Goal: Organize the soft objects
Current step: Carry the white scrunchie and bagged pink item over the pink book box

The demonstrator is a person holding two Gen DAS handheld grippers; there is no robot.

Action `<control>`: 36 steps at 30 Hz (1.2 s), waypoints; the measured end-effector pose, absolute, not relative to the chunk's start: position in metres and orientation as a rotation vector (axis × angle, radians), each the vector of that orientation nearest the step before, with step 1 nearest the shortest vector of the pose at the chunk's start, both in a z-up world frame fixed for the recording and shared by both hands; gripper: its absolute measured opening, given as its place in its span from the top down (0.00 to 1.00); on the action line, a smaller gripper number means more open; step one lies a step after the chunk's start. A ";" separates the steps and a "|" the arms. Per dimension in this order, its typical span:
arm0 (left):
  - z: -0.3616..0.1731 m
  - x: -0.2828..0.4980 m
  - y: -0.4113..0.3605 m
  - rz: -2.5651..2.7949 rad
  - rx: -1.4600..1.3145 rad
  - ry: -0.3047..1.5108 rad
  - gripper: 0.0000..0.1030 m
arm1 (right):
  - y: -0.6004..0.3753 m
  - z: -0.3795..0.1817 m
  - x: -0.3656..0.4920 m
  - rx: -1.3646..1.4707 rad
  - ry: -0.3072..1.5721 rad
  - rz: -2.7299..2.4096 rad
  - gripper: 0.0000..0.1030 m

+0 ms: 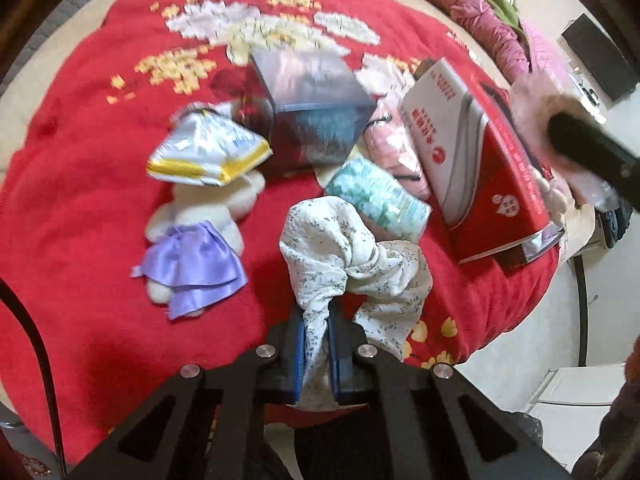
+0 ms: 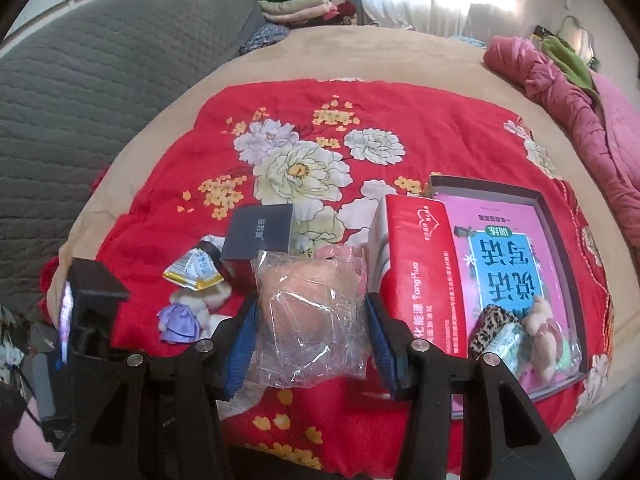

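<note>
Left gripper (image 1: 318, 344) clamped on floral cloth (image 1: 352, 252), bunched over red quilt (image 1: 80, 208); right gripper (image 2: 310, 320) squeezing bagged pink plush (image 2: 310, 312) beside open box (image 2: 560, 216); lift cloth clear, avoid snagging tissue pack (image 1: 378, 200)

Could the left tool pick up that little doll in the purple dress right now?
Probably not: the left tool is shut on the flowered cloth. The doll lies uncovered nearby, so it would have to drop the cloth first.
</note>
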State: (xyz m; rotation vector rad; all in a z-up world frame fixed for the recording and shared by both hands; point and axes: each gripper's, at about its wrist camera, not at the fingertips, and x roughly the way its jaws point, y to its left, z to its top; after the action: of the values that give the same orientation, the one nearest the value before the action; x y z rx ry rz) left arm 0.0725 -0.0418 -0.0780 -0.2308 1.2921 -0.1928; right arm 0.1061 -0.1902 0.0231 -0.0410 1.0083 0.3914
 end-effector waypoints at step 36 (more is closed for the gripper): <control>0.087 0.112 -0.160 -0.390 -0.063 1.002 0.91 | -0.369 0.111 0.078 0.202 0.766 0.107 0.48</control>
State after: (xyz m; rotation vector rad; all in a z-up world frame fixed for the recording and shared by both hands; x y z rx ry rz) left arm 0.1124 -0.1596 0.0867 -0.0631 1.0019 -0.3900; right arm 0.0781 -0.3687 0.1114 0.2016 0.7661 0.1074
